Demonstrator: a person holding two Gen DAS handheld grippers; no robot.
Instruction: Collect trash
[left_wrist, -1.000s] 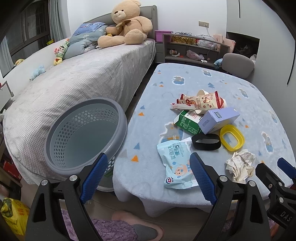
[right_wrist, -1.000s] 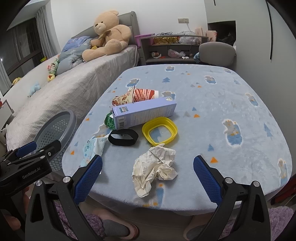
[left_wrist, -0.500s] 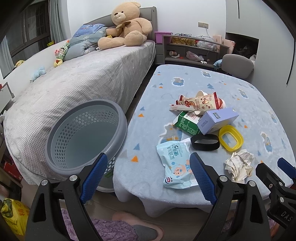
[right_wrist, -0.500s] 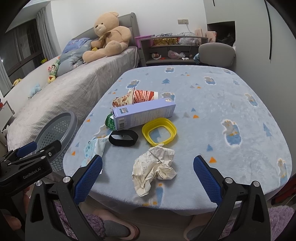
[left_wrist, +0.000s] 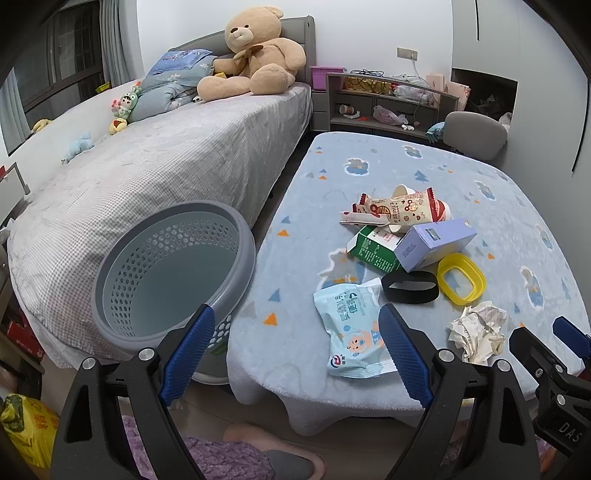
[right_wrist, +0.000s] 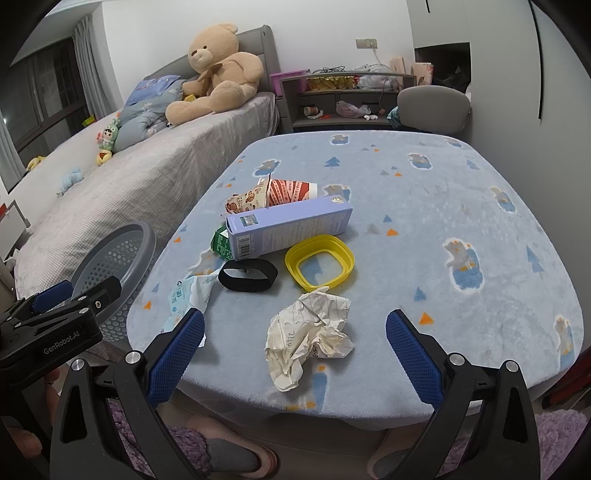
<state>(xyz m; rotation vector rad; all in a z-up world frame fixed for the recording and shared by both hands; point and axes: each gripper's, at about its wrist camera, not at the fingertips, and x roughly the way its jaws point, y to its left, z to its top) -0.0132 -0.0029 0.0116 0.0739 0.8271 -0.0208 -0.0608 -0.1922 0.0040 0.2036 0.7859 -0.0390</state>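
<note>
Nothing collected yet, by the look of it: grey basket (left_wrist: 173, 273) empty, all trash on the blue-covered bench (right_wrist: 461, 206).

Left hand-held gripper (left_wrist: 291, 350): jaws wide apart, empty, hovering off the near bench edge. Basket ahead and to its left, on the floor between bed (left_wrist: 159, 166) and bench. Wet-wipe packet (left_wrist: 351, 332) just ahead, toward its right finger, lying flat near the bench edge. Beyond that, a black band (left_wrist: 410, 286), with the green carton (left_wrist: 373, 247) and purple box (left_wrist: 432, 242) touching in a pile, and a snack wrapper (left_wrist: 395, 210) over a paper cup (right_wrist: 291, 190) farther back. Yellow ring lid (right_wrist: 319, 262) to the right of the band.

Right hand-held gripper (right_wrist: 295, 347): jaws also wide apart, empty. Crumpled paper ball (right_wrist: 310, 336) directly ahead, between the two fingers in line of sight, not yet touched. Yellow lid and purple box beyond it.

Step in hand, as judged: lining up for a first pick. Next move likely: push the right hand-held gripper forward and down until the fingers straddle the paper, close, lift, carry across to the basket on the far left. Paper soft and springy, so a deep bite needed. Care over the left tool standing in the carry path.
</note>
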